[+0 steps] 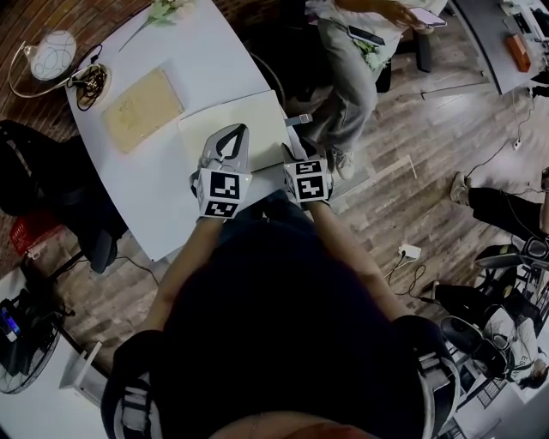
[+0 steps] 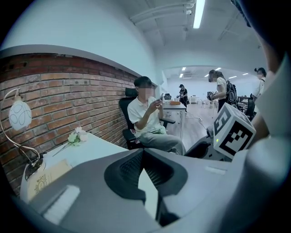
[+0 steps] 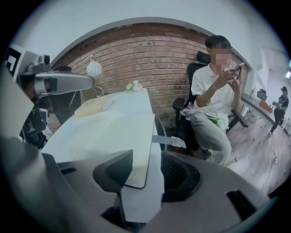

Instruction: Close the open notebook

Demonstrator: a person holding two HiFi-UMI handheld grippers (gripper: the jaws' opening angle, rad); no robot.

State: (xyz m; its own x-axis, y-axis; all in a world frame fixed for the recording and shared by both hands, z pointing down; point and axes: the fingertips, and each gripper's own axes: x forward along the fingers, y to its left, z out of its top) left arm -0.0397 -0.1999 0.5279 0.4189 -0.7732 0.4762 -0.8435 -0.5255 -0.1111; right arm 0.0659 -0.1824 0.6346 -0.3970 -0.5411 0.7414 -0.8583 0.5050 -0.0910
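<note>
The white notebook (image 1: 233, 127) lies flat on the white table (image 1: 163, 206) with its cover up and looks closed. A grey strap with a clasp (image 3: 172, 141) sticks out from its right edge. In the right gripper view the notebook (image 3: 116, 132) has its near right corner between the jaws. My right gripper (image 3: 146, 159) is open, and its pads do not press on the cover. My left gripper (image 1: 232, 141) hovers over the notebook's near edge. Its fingertips meet, with nothing held between them.
A tan pad (image 1: 144, 108) lies left of the notebook. A globe lamp (image 1: 53, 53) and a flower sprig (image 1: 167, 10) stand at the table's far end. A seated person (image 1: 352, 60) on a chair is close to the table's right edge. A black chair (image 1: 51, 189) stands at left.
</note>
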